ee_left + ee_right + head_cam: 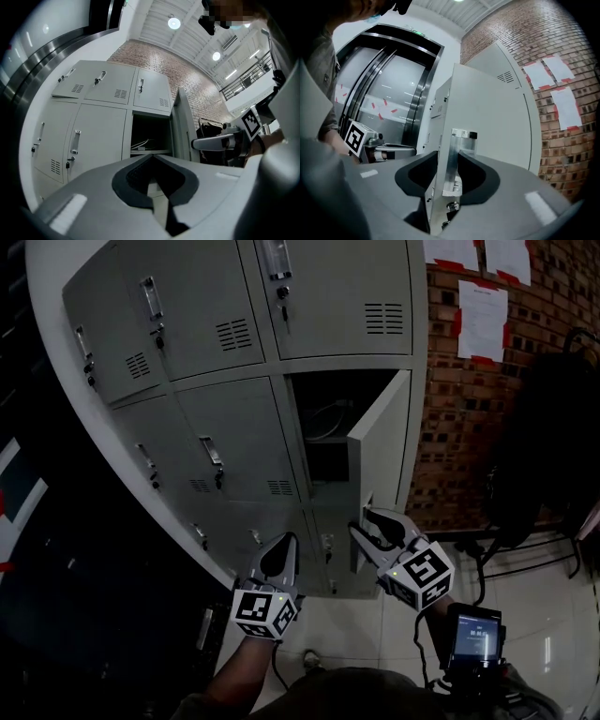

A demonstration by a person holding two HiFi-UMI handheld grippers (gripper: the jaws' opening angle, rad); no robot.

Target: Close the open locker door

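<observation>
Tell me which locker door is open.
The middle-row door in the right column: it's swung out, baring a dark compartment; the others sit flush.

No legible text or labels

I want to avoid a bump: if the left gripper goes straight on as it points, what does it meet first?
Probably the locker bank, near the bottom edge of the open compartment; depth is unclear. Nothing shows in between.
</observation>
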